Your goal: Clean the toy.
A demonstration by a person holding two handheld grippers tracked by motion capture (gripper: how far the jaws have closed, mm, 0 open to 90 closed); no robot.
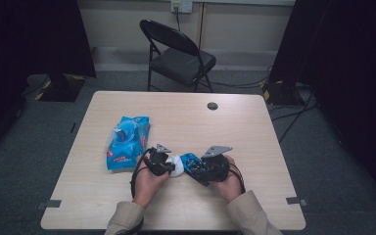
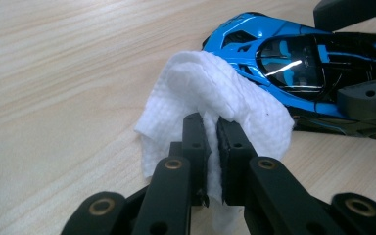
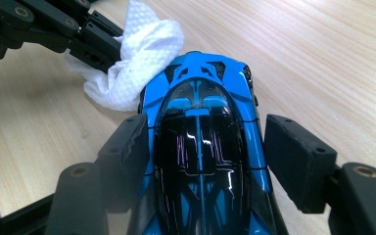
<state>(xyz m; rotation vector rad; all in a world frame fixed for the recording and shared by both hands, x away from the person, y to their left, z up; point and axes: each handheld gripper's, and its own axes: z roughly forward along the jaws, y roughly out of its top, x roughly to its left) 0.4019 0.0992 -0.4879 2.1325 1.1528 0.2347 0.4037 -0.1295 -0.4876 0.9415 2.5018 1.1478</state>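
Left gripper [image 2: 211, 132] pinches a wipe [image 2: 210, 93], hiding the toy car's [image 2: 293, 63] nose.

High view: above the person's edge of the pale wooden table [image 1: 254, 122], facing forward and down, far off. Both gripper views: low, close, facing the glossy blue and black toy car [image 2: 293, 63] from opposite sides; all three share it.

White wipe [image 2: 215, 93] against blue toy car [image 3: 203, 142]

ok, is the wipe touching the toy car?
Touching. In the right gripper view the wipe presses against the toy car at its front edge.
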